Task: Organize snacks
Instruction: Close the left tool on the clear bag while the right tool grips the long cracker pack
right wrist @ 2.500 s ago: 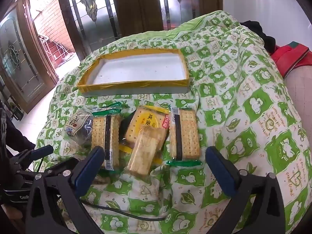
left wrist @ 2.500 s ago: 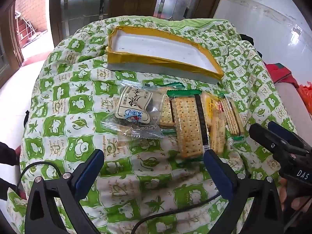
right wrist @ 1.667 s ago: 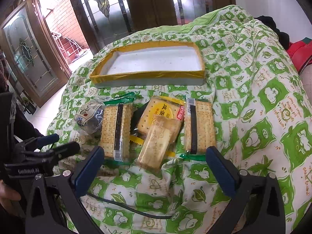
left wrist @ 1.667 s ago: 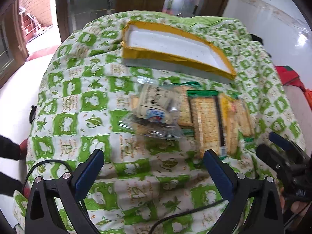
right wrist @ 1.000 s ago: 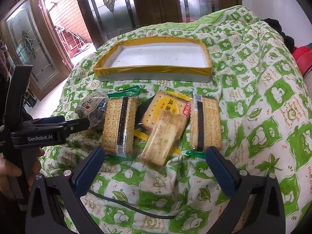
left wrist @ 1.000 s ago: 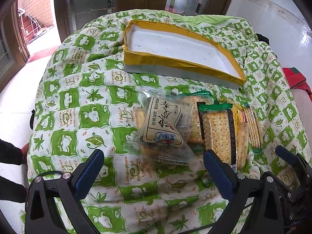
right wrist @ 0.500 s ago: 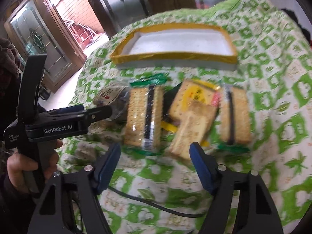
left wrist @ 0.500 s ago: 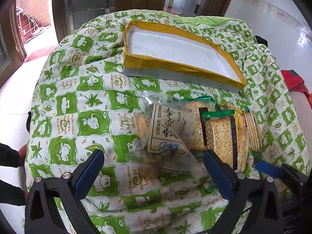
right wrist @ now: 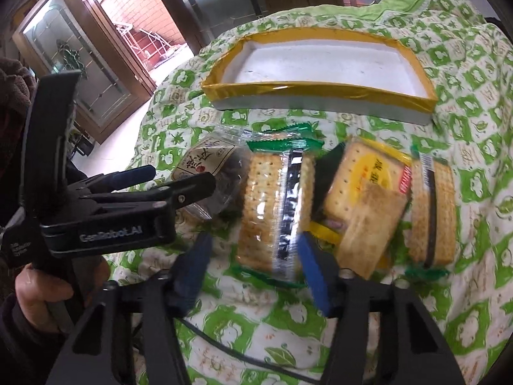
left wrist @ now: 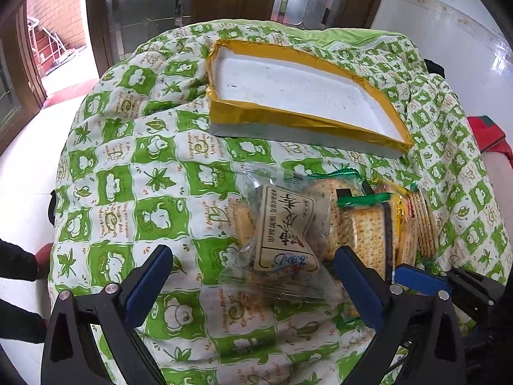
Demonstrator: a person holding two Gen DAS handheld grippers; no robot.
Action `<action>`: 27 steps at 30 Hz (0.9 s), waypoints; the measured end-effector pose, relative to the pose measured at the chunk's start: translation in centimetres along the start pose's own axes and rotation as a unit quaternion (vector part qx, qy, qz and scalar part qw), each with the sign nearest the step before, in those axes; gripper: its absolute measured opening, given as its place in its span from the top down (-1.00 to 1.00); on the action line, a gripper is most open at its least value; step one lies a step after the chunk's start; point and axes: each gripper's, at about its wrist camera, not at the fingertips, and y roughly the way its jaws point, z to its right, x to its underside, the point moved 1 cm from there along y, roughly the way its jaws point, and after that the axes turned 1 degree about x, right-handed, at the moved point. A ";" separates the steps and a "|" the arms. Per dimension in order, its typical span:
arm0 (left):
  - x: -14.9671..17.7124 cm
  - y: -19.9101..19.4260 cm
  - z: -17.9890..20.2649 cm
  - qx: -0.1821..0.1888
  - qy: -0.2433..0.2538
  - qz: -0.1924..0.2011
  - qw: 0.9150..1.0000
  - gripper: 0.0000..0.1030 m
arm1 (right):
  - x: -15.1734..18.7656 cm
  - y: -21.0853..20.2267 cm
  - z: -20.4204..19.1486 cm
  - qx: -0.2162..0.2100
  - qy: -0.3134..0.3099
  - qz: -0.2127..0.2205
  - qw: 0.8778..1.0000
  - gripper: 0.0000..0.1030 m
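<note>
Right gripper (right wrist: 256, 256): nearest the lens, jaws closing and already narrow around the near end of the green-ended cracker pack (right wrist: 275, 211); the pack is between the pads, but motion blur hides whether they press on it yet.
Left gripper (left wrist: 253, 276): jaws wide, holding nothing; the clear bag with the beige label (left wrist: 285, 231) lies just ahead between the fingers.
Cracker pack axis: long side runs away from the right gripper toward the tray, so the jaws cross its short width.
Nearer hand: the right, by my reading; the left stands off to the pack's side.
Other snacks: yellow cracker pack (right wrist: 368, 176), small clear-wrapped biscuit (right wrist: 368, 221), another cracker pack (right wrist: 431, 211), all on the green-and-white quilt (right wrist: 481, 160).
Tray: gold-rimmed white tray (right wrist: 320, 91), empty, straight beyond the snacks.
</note>
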 end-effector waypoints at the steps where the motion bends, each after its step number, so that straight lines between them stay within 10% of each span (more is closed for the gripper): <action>1: 0.0 0.0 -0.1 0.000 -0.001 -0.001 1.000 -0.98 | -0.1 0.3 -0.1 0.003 -0.001 -0.001 1.000 -0.03; 20: -0.3 2.2 2.0 -0.017 0.039 -0.021 0.999 -0.97 | -0.3 0.1 3.8 0.044 0.039 0.016 0.998 0.27; 27: -0.3 3.3 1.7 -0.004 0.024 -0.039 0.999 -0.55 | -0.3 0.4 3.3 0.036 0.030 0.018 0.999 0.27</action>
